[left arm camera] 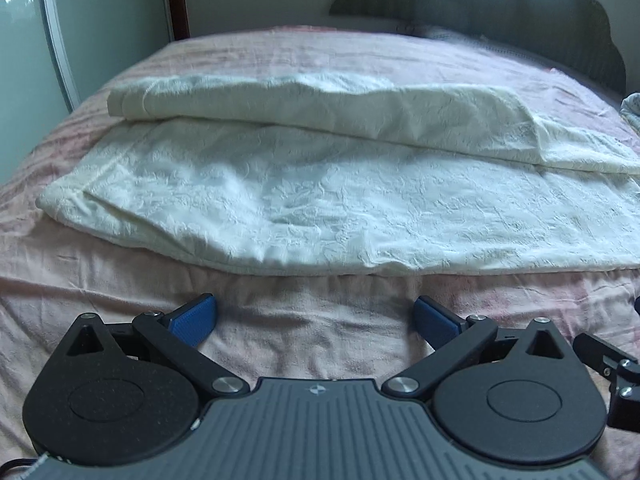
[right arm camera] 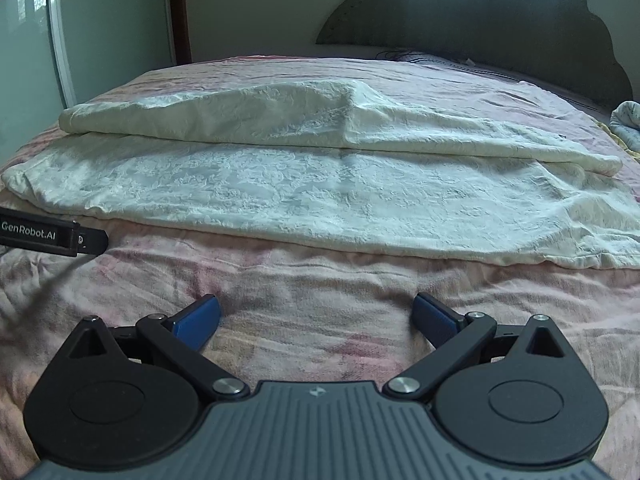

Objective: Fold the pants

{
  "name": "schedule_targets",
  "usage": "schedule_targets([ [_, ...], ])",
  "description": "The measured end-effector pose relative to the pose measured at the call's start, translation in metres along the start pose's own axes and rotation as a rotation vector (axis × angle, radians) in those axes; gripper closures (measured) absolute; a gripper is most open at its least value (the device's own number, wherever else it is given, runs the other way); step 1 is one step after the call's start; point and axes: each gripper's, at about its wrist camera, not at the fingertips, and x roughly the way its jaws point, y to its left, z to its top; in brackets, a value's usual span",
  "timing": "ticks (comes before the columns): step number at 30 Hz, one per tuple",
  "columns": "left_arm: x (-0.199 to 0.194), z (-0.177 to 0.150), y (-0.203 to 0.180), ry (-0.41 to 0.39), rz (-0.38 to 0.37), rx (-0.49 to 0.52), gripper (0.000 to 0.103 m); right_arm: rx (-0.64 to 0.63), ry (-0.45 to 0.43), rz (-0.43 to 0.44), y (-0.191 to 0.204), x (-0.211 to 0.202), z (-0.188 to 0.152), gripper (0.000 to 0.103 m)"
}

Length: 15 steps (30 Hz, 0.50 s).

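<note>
Cream-white textured pants (left arm camera: 320, 196) (right arm camera: 320, 196) lie across a pink bedspread, legs side by side, the far leg bunched and partly lapped over the near one. My left gripper (left arm camera: 314, 316) hovers over the bedspread short of the near edge of the pants, open, nothing between its blue pads (left arm camera: 192, 318). My right gripper (right arm camera: 316, 318) is likewise open and empty, just short of the near hem. The left gripper's black body (right arm camera: 52, 236) shows at the left edge of the right wrist view.
The pink bedspread (left arm camera: 304, 340) (right arm camera: 312, 300) covers the bed. A dark scalloped headboard (right arm camera: 500, 20) stands at the far right. A pale wardrobe door (right arm camera: 100, 32) is at the far left. A patterned cloth (right arm camera: 628, 120) lies at the right edge.
</note>
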Motion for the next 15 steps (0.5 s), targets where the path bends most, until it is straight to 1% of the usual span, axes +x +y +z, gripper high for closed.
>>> schedule_targets([
  [3,-0.002,-0.004,-0.001,-0.028,0.002,0.002,0.0,0.018,0.013,-0.025,0.003,0.0,0.002,0.0],
  [8,-0.001,-0.005,-0.001,-0.038,-0.009,0.007,0.0,0.046,0.056,-0.063,0.008,0.003,0.008,0.0],
  [15,-0.002,-0.008,-0.003,-0.047,-0.01,0.009,0.0,0.05,0.097,-0.065,0.007,0.005,0.013,0.0],
])
